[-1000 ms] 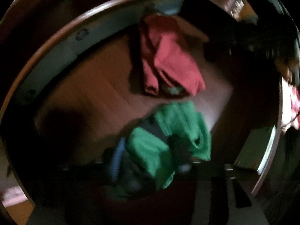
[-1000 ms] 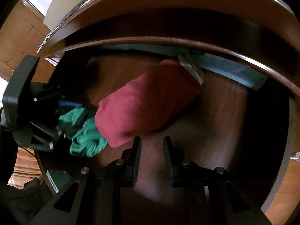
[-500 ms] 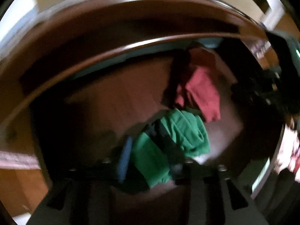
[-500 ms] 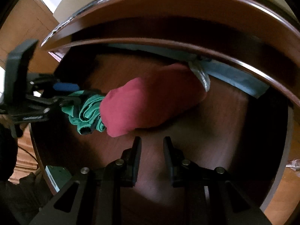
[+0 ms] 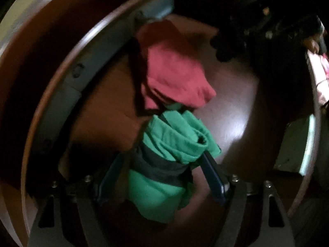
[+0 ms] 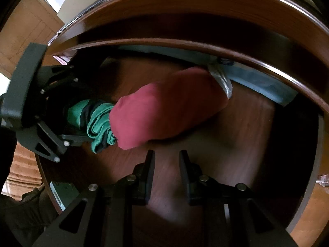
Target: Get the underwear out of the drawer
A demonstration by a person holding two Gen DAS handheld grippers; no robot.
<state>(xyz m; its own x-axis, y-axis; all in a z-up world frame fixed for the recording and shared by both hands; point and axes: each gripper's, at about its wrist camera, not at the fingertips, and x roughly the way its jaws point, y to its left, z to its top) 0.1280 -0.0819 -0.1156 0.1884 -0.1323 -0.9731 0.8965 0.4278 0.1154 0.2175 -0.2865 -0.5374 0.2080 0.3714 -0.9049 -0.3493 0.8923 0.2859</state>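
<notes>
While both grippers point down into the wooden drawer (image 6: 257, 135), the green underwear (image 5: 164, 154) sits between the left gripper's (image 5: 162, 177) spread jaws.

Its blue-padded fingers (image 5: 213, 177) have just been opening and now stand wide on either side of the rolled green underwear, which has a dark waistband; whether the pads touch the cloth, I cannot tell. The roll lies on the drawer floor, its far end touching the red underwear (image 6: 168, 111), a bigger roll that reaches back to the drawer's grey metal rail (image 6: 261, 84). The right gripper (image 6: 166, 164) hangs just in front of the red roll, its jaws narrowly apart with only bare drawer floor between them.
</notes>
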